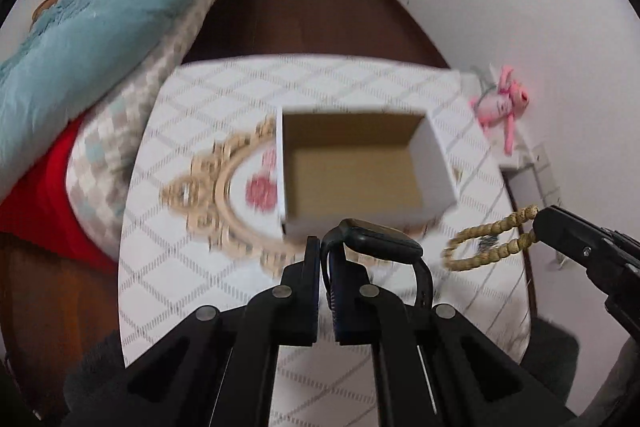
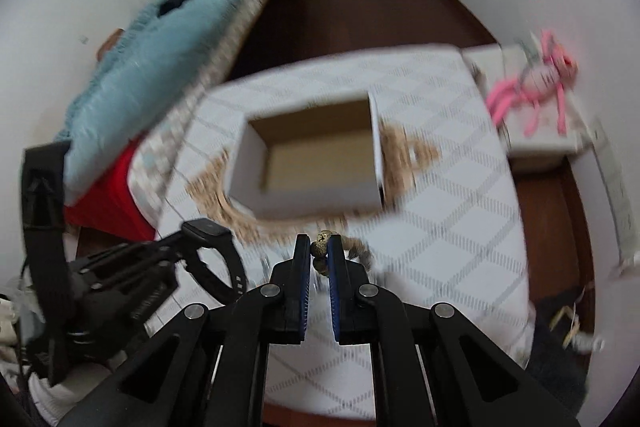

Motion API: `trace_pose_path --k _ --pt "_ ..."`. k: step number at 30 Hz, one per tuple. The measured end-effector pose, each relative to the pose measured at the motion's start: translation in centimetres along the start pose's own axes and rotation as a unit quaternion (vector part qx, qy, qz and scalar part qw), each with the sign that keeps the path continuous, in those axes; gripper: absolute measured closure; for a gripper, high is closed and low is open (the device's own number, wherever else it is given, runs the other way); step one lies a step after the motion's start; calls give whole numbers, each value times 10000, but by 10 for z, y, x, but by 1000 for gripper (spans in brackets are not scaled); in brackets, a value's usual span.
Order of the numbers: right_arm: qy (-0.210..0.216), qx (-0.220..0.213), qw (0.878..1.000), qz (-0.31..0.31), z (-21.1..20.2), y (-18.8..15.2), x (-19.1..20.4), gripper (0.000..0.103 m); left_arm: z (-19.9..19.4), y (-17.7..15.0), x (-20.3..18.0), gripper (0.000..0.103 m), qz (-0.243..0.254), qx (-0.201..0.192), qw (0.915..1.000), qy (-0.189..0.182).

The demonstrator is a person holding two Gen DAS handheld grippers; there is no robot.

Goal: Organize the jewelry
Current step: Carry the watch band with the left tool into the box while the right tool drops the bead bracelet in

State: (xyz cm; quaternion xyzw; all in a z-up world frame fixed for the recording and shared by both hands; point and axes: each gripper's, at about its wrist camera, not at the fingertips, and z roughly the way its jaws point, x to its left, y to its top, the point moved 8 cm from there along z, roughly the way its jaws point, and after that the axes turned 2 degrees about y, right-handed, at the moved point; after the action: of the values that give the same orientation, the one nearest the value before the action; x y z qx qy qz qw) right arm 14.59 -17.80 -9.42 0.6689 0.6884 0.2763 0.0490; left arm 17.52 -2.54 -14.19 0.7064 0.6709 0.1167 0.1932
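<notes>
An open white cardboard box [image 1: 360,167] with a bare brown inside stands on the white checked table [image 1: 208,107]. My left gripper [image 1: 326,247] is shut on the strap of a black smartwatch [image 1: 380,239], held just in front of the box's near wall. My right gripper [image 2: 319,247] is shut on a tan bead bracelet [image 2: 322,245], held above the table near the box [image 2: 312,155]. In the left wrist view the bracelet [image 1: 484,241] hangs from the right gripper [image 1: 538,227]. In the right wrist view the watch [image 2: 212,251] shows at the left.
An ornate gold-framed mirror [image 1: 216,195] lies flat under the box. A bed with a teal blanket [image 1: 92,27] borders the table's left side. A pink plush toy [image 1: 502,103] lies on a white stand at the right. Dark wood floor lies beyond.
</notes>
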Motion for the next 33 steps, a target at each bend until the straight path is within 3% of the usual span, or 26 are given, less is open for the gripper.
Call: trace_pose_path --k 6,10,15,16,18,19,20,23,26,28,30,33 --pt "12 9 9997 -226 28 68 1 94 27 53 2 101 -27 81 10000 -42" --pt "85 287 9994 -158 62 86 -8 94 55 72 2 100 -31 333 9994 -120" --pt "140 603 9980 -154 99 95 -17 94 80 86 2 92 -123 721 9972 -171" --pt "202 710 9971 -158 106 96 -17 94 82 87 1 88 -140 778 9968 -149" --pt "156 808 9965 -134 115 96 -21 93 86 91 4 50 -134 802 9967 4" --pt "97 912 9957 -141 120 96 -23 93 86 93 6 20 -163 747 9971 45" --pt "76 1062 9943 -80 126 93 -26 89 84 94 8 11 -229 704 9972 53" --pt "-25 1104 9939 -19 129 87 -33 51 82 92 15 11 -277 623 9975 204" --pt "-241 1020 9945 -59 123 81 -40 50 79 86 25 10 -331 479 9976 369" --pt "-479 924 9945 -108 118 78 -47 39 77 79 31 8 -363 366 9975 479" --pt "-822 833 9930 -174 115 70 -54 15 75 73 37 2 -283 155 9968 737" --pt "-1252 762 9884 -386 118 58 -59 5 76 59 44 0 -232 -5 9949 985"
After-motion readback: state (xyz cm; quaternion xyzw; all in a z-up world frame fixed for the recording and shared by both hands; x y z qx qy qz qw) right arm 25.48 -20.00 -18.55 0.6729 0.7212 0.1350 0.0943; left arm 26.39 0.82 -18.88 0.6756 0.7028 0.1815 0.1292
